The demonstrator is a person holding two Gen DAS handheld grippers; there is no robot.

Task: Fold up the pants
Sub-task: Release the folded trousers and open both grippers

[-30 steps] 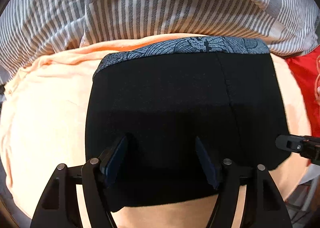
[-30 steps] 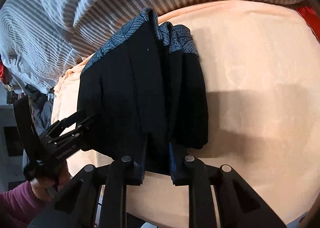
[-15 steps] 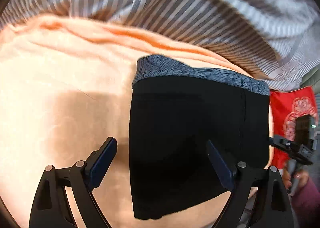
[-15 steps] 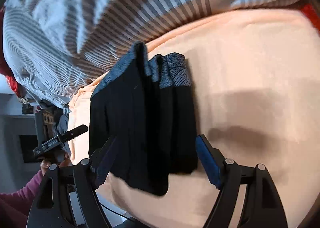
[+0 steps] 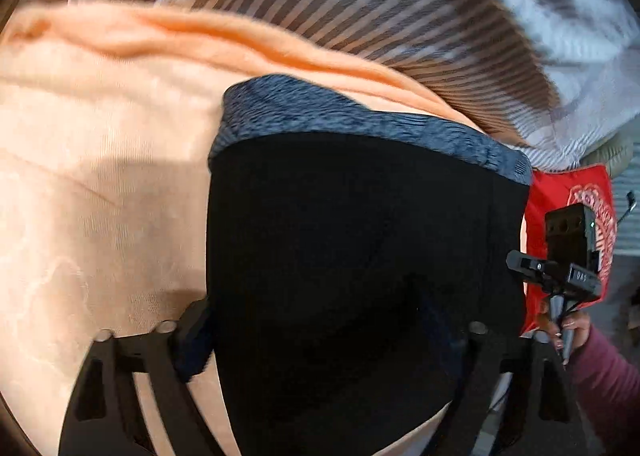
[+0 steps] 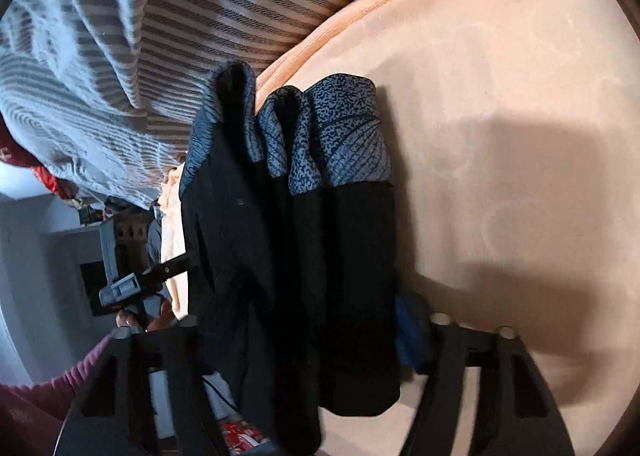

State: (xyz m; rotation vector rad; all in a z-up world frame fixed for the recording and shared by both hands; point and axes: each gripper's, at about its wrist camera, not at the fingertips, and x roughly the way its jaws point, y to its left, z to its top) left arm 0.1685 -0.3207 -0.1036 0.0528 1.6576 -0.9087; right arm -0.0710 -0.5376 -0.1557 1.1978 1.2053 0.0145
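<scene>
Both grippers have just been narrowing their jaws around the folded pants, which lie as a thick dark bundle on the peach blanket, waistband toward the striped duvet. A second ago the left gripper sat over the bundle's middle; now it straddles its left edge, jaws wide, gripping nothing I can confirm. The right gripper, which pinched a fold then, now brackets the whole stack; whether its pads press is unclear. Folding looks nearly finished.
</scene>
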